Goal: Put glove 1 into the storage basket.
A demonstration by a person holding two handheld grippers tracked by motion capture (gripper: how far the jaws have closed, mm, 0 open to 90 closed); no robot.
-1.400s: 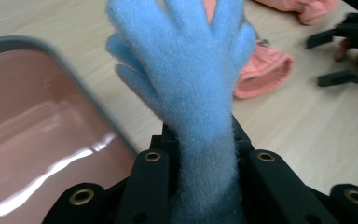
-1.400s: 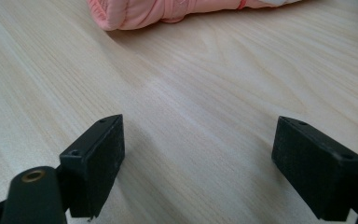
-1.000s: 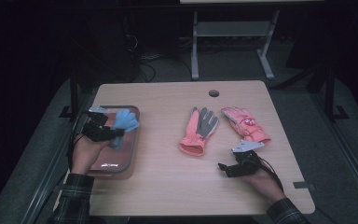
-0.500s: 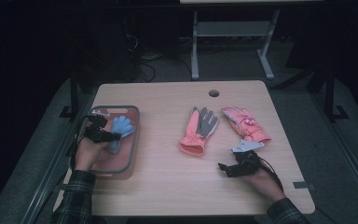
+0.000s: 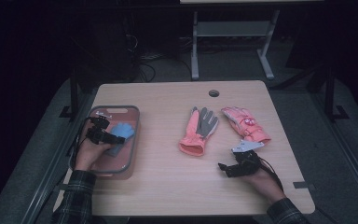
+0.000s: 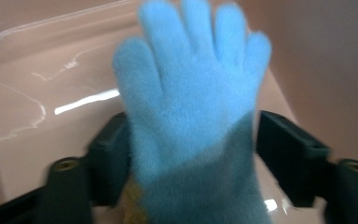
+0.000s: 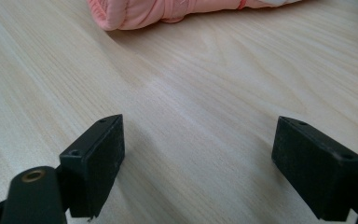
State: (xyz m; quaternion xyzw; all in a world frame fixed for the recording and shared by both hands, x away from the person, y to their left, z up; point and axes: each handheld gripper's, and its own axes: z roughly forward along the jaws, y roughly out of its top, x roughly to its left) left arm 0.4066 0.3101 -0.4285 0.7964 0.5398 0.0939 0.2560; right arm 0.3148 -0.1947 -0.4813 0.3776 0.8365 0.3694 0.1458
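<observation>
Now blue glove [image 6: 191, 116] between left claw [image 6: 193, 154] jaws

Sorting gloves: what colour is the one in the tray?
Light blue glove, clearest in the left gripper view.

The glove [image 6: 191, 116] sitting in the tray [image 5: 133, 140] is showing light blue with a darker grey-blue cuff. The tray's looking pinkish-brown with a grey rim. Right of the tray, one glove [image 5: 198, 131] is showing salmon pink with a grey palm, and the other [image 5: 244, 124] is looking pink with a small red mark. The table [image 5: 168, 186] is showing pale wood grain. Both sleeves are showing dark plaid.
</observation>
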